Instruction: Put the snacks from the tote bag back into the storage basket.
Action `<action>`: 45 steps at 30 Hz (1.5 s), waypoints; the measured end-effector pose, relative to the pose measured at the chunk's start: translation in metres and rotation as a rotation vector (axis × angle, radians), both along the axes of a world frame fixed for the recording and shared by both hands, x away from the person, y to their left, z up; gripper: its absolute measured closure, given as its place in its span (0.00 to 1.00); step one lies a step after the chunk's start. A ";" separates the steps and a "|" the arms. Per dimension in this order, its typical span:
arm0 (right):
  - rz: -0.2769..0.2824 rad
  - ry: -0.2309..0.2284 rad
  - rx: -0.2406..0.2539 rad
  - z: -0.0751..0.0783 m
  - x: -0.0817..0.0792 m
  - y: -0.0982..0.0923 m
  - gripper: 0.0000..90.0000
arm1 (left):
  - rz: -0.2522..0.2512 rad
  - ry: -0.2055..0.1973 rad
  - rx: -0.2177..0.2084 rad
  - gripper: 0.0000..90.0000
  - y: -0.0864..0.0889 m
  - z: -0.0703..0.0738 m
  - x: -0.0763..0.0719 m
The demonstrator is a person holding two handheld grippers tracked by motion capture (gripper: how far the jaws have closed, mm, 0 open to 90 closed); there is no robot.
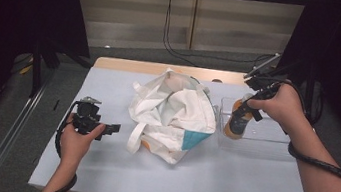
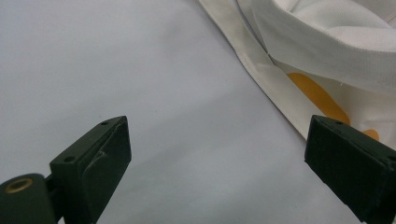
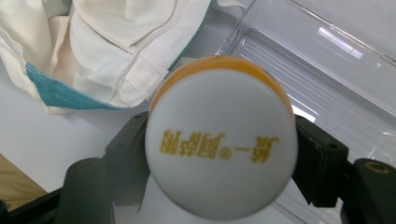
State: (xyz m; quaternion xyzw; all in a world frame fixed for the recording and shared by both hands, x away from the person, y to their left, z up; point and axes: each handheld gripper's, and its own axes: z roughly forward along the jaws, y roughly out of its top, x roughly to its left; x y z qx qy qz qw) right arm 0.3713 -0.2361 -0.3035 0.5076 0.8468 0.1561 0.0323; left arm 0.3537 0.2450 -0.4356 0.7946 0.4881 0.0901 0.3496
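While the right gripper (image 1: pixel 243 108) clamps a round orange bottle (image 1: pixel 236 123) with a smooth white cap (image 3: pixel 222 149) printed in yellow, the bottle stands upright inside a clear rigid plastic tray (image 1: pixel 273 143) near the tabletop's (image 1: pixel 226 184) right edge. A crumpled white cloth bag (image 1: pixel 170 116), teal corner patch, soft folds, lies mid-table just beside the tray. Left gripper (image 1: pixel 112 129) near the left edge, jaws wide apart, holding nothing
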 end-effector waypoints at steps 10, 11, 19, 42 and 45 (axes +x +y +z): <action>-0.001 0.006 0.001 -0.002 0.001 0.002 0.34 | -0.005 0.003 -0.003 0.08 0.001 0.000 0.000; -0.003 0.006 0.000 -0.003 0.000 0.003 0.34 | -0.002 -0.001 -0.001 0.08 0.001 0.000 0.000; -0.003 0.011 -0.005 -0.006 0.000 0.004 0.34 | -0.004 -0.003 0.001 0.08 0.001 0.001 0.000; -0.004 0.017 -0.009 -0.021 0.000 0.004 0.34 | -0.003 -0.002 0.004 0.08 0.001 0.001 0.000; -0.006 0.022 -0.009 -0.022 0.001 0.004 0.34 | -0.008 0.004 0.000 0.08 0.001 0.001 0.000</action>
